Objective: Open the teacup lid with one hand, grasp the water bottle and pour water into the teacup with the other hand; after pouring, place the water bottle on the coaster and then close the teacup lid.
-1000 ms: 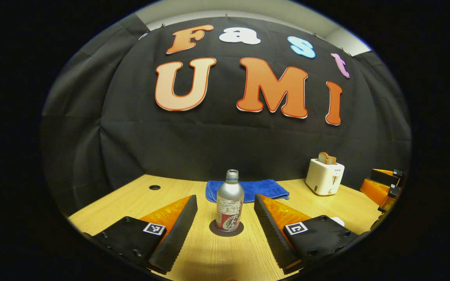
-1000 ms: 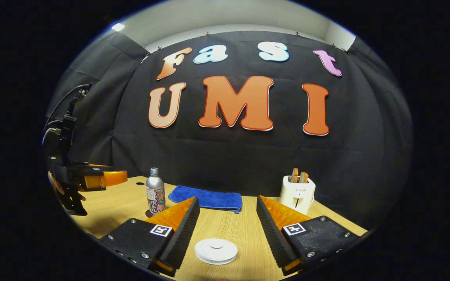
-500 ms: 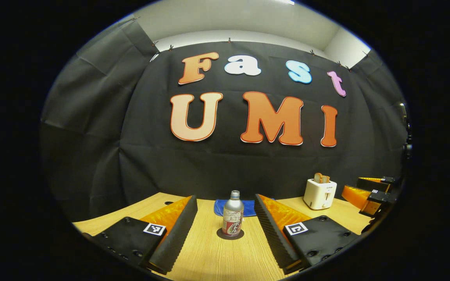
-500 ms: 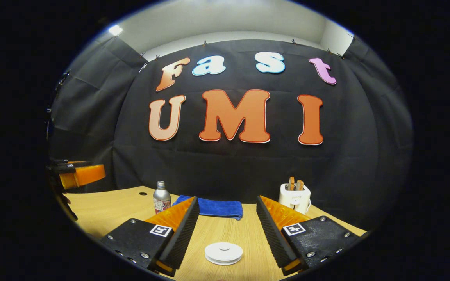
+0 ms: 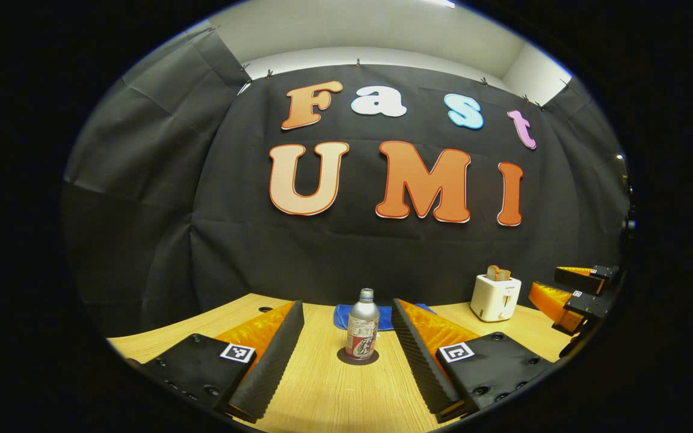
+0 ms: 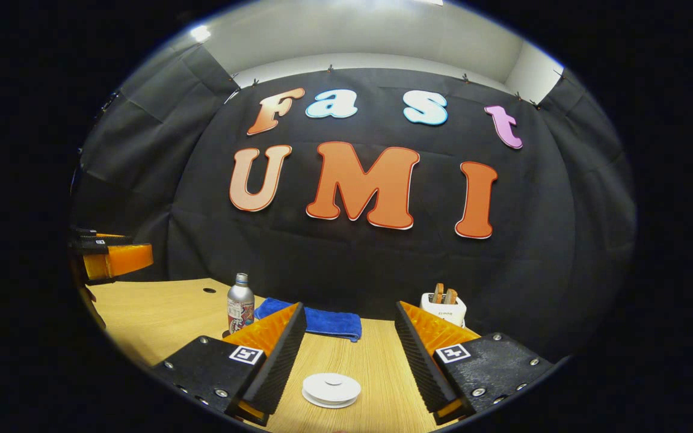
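A silver water bottle with a red label stands upright on a dark round coaster on the wooden table. My left gripper is open, drawn back from the bottle, which shows between its fingers without touching them. In the right gripper view the white teacup lid lies low between the fingers of my open right gripper; the cup under it is hidden from view. The same bottle stands off to the left there. The left gripper hangs at the far left edge, and the right gripper at the far right edge.
A folded blue cloth lies near the back wall behind the bottle. A white toaster with bread slices stands at the back right. A small round hole sits in the tabletop at the back left.
My left gripper has drawn back and tilted upward, so the bottle looks smaller and farther. My right gripper has also pulled back a little from the lid. Both stay open.
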